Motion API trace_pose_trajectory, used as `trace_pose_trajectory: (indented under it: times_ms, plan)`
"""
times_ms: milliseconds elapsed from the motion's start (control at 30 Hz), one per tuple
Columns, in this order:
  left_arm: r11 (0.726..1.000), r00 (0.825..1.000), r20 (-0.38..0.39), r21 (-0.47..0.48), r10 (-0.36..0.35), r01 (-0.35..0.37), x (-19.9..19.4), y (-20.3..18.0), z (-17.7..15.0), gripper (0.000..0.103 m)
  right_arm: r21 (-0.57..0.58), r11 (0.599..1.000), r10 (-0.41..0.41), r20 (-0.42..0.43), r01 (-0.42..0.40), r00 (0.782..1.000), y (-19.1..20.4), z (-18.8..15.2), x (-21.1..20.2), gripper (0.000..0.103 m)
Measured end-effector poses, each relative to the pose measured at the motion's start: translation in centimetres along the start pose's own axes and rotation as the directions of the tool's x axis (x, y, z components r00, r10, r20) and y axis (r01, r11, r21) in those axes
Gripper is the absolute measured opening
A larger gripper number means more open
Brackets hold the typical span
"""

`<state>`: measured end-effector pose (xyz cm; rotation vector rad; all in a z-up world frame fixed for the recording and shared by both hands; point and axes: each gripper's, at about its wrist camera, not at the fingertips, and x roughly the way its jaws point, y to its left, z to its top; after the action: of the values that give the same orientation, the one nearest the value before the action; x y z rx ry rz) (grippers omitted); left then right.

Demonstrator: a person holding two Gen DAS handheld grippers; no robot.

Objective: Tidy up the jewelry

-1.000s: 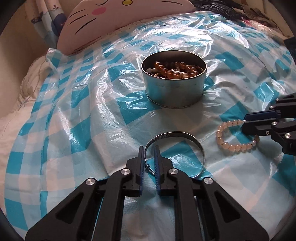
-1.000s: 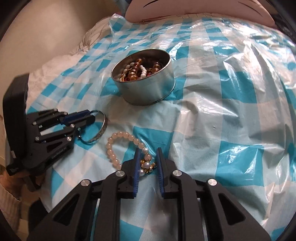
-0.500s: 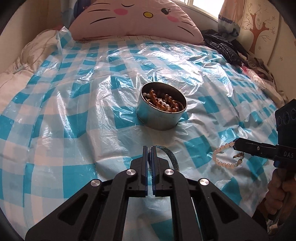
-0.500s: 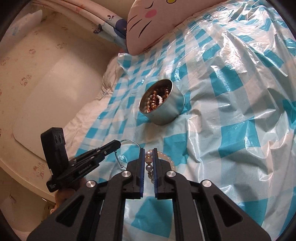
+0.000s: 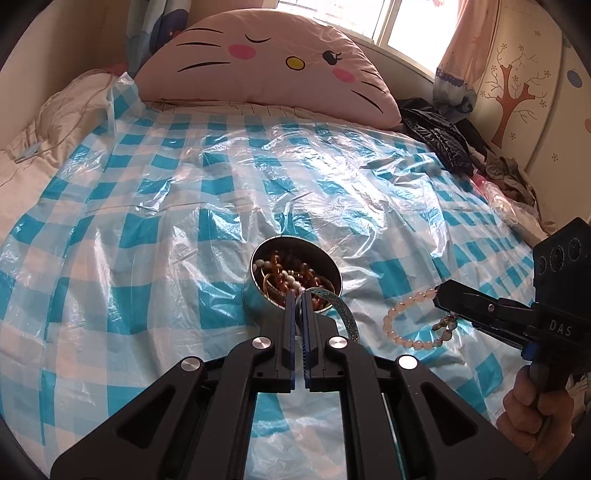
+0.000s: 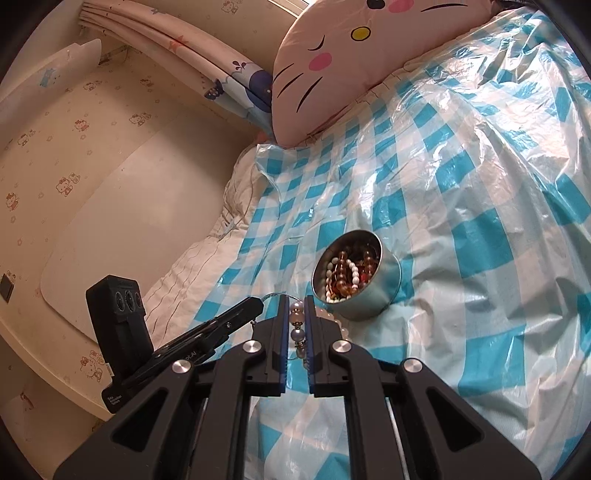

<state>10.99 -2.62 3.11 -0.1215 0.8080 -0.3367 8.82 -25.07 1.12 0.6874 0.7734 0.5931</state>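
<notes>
Above the checked bed, left tongs point(image 5: 298, 295) pinch a stiff bangle point(image 5: 341, 308) by its rim, right tongs point(image 6: 296, 310) grip a limp bead bracelet point(image 5: 410, 325) (slippery), near the tin point(image 5: 255, 299).

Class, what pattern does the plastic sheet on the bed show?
Blue and white checks on the sheet; clearest in the left wrist view.

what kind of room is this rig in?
Most likely a child's bedroom. The work surface is a bed under a blue-checked plastic sheet, with a cat-face pillow at its head, a curtained window behind it, and a tree decal on the wall.
</notes>
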Motion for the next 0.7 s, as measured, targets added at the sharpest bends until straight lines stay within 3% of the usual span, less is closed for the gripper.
trace_pose_trajectory:
  times_ms: [133,267,300,367,400,433,500,600,700]
  plan:
    - [0.999,1.0,0.02,-0.036,0.0,0.001,2.4,-0.3,1.7,0.003,-0.018,1.0,-0.024,0.029,0.024,0.999,0.1,2.6,1.9,0.009]
    - [0.993,0.996,-0.023,-0.08,0.084,-0.086,6.2,0.6,2.4,0.007,-0.071,0.992,-0.106,0.036,0.108,0.994,0.5,4.7,5.4,0.009]
    - [0.99,0.993,-0.046,-0.081,0.108,-0.112,6.8,1.0,2.3,0.015,-0.085,0.985,-0.149,0.022,0.15,0.989,0.5,4.9,6.7,0.009]
    - [0.986,0.989,-0.057,-0.089,0.135,-0.14,6.6,1.6,1.7,0.024,-0.065,0.98,-0.191,-0.067,0.187,0.979,-0.5,4.9,9.8,0.029]
    - [0.984,0.988,-0.047,-0.087,0.15,-0.153,5.9,1.8,1.2,0.034,-0.049,0.979,-0.202,-0.086,0.198,0.976,-1.0,4.6,10.5,0.038]
    - [0.982,0.985,-0.033,-0.079,0.171,-0.173,5.1,2.0,0.7,0.049,-0.046,0.979,-0.201,-0.083,0.197,0.976,-1.0,4.2,10.5,0.038]
    - [0.973,0.975,-0.01,-0.066,0.221,-0.221,3.2,2.3,-0.5,0.066,-0.054,0.982,-0.182,-0.057,0.179,0.982,-0.4,3.2,9.4,0.038]
    - [0.967,0.97,-0.026,-0.072,0.241,-0.243,0.7,2.8,-2.5,0.075,-0.059,0.98,-0.19,-0.029,0.188,0.981,0.6,1.2,6.4,0.043]
    - [0.961,0.961,-0.028,-0.046,0.273,-0.275,-1.9,2.1,-4.7,0.082,-0.075,0.96,-0.272,-0.006,0.27,0.962,1.5,-1.4,2.8,0.058]
